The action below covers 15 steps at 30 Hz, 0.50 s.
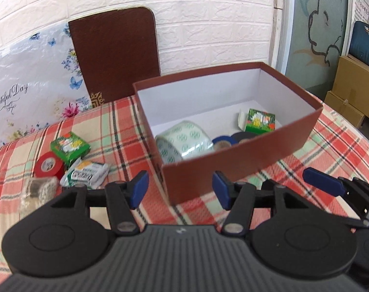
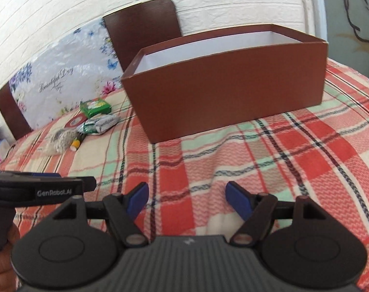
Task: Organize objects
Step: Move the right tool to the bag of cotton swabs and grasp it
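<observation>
A brown box with a white inside stands on the plaid cloth. In it lie a large printed tape roll, a blue roll, a black roll and a green carton. Left of the box are a green carton, a red tape roll, a white-green packet and a blurred pale bundle. My left gripper is open and empty, just before the box's near corner. My right gripper is open over bare cloth, in front of the box.
A brown chair back and a floral bag stand behind the table by the white brick wall. Cardboard cartons sit at the far right. The right gripper's blue finger shows in the left wrist view. A hand holds the left tool.
</observation>
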Available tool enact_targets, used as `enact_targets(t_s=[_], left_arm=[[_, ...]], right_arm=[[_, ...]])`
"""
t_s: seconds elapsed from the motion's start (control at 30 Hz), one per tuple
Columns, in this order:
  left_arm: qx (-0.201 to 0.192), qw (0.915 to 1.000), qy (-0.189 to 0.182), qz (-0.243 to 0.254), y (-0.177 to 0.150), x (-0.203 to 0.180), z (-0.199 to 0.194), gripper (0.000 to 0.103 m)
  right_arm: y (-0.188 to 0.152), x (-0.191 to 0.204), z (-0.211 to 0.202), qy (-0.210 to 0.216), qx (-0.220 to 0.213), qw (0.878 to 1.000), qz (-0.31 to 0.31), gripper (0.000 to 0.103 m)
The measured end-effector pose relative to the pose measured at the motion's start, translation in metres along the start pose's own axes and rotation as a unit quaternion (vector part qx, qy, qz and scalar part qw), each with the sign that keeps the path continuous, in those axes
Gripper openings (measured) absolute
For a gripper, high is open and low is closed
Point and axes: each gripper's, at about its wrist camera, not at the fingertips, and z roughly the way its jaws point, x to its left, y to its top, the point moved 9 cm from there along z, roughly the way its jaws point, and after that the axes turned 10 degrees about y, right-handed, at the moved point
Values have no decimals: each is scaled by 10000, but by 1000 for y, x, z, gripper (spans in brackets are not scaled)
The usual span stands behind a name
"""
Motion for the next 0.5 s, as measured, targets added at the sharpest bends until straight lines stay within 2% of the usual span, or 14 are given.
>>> enact_targets(t_s=[0.27,0.5], left_arm=[[110,9997,184,-103,-28,20,-8,61],[252,9986,418,-205,-54,41,-4,65]], right_arm=[[-7,31,18,-54,172,9977,-656,75],[-16,76,41,110,392,9888,-1438,76]])
